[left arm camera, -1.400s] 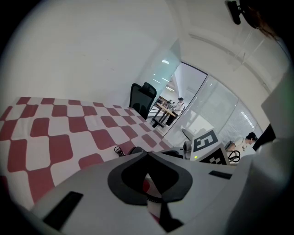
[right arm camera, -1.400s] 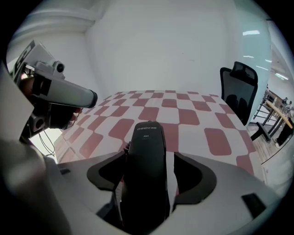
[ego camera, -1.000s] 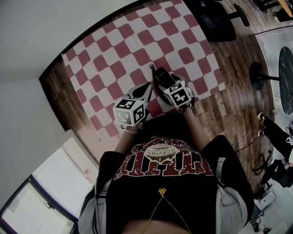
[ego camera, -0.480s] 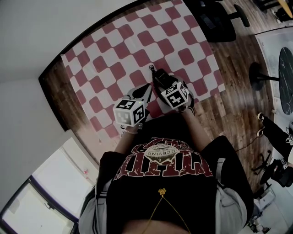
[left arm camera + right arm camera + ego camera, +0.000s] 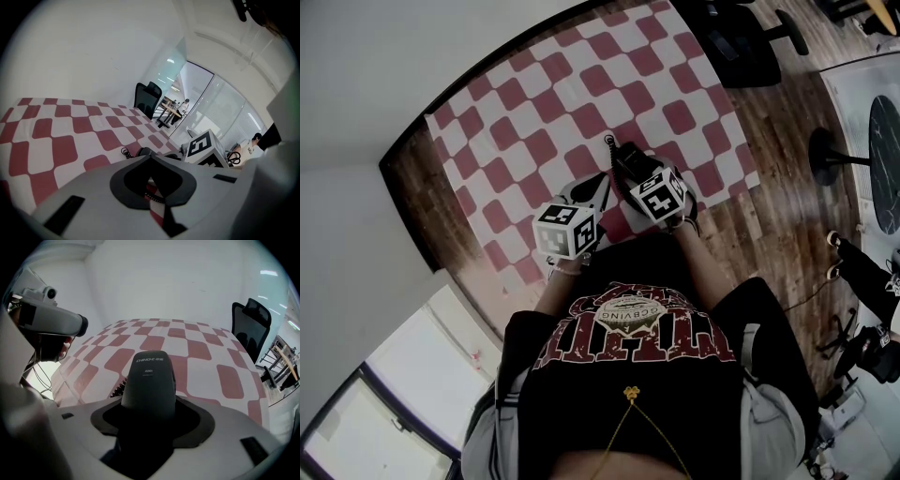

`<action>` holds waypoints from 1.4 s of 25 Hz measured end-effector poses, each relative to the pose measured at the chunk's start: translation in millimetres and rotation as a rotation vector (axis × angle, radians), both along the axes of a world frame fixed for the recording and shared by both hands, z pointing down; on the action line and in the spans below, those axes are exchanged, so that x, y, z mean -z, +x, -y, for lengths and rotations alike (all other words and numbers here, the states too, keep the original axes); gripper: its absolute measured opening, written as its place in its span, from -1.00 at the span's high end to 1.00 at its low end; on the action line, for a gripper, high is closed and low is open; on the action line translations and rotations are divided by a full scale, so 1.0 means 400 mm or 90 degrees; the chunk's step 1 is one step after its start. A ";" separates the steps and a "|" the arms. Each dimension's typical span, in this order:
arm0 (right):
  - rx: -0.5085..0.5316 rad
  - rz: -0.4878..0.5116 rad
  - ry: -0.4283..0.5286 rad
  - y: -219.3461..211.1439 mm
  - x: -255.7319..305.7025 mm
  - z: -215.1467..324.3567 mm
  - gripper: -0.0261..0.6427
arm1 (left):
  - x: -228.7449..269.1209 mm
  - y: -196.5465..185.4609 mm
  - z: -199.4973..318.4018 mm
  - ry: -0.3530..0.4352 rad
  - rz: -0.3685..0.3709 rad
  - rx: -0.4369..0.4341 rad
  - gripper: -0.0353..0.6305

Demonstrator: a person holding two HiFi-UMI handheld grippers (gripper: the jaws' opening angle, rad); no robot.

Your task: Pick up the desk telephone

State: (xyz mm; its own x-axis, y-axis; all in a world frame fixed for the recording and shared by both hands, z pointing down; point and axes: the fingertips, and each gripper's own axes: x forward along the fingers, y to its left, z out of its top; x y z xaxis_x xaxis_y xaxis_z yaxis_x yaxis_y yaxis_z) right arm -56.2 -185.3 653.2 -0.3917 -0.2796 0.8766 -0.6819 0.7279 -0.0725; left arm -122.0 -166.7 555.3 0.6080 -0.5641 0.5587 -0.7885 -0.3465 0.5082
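Observation:
The black desk telephone [image 5: 625,156] lies on the red-and-white checked cloth [image 5: 581,84] near the table's front edge. Its coiled cord [image 5: 609,141] ends at the far tip. My right gripper [image 5: 637,173] points steeply down over it. The handset [image 5: 149,380] fills the gap between the jaws of the right gripper [image 5: 151,420], which are closing around it. My left gripper [image 5: 600,185] rests just left of the phone, and its marker cube [image 5: 565,228] is nearer the body. In its own view the left gripper [image 5: 152,183] is shut and holds nothing; a dark part of the phone [image 5: 144,151] shows beyond.
A black office chair [image 5: 741,37] stands past the table's far right corner. Bare wooden tabletop [image 5: 741,216] borders the cloth on the right and front. Someone's legs [image 5: 862,272] are on the floor at the right. The white wall lies behind the table.
The right gripper's marker cube has rolled slightly over the phone. The left gripper and the phone have stayed where they were.

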 end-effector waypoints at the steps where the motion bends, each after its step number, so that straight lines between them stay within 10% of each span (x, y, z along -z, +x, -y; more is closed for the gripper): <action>1: 0.004 -0.002 0.000 -0.001 0.001 -0.001 0.05 | 0.002 0.000 0.000 0.002 0.001 -0.001 0.87; 35: 0.045 0.023 -0.079 0.006 0.136 -0.055 0.05 | -0.006 0.016 -0.016 -0.008 -0.009 0.015 0.87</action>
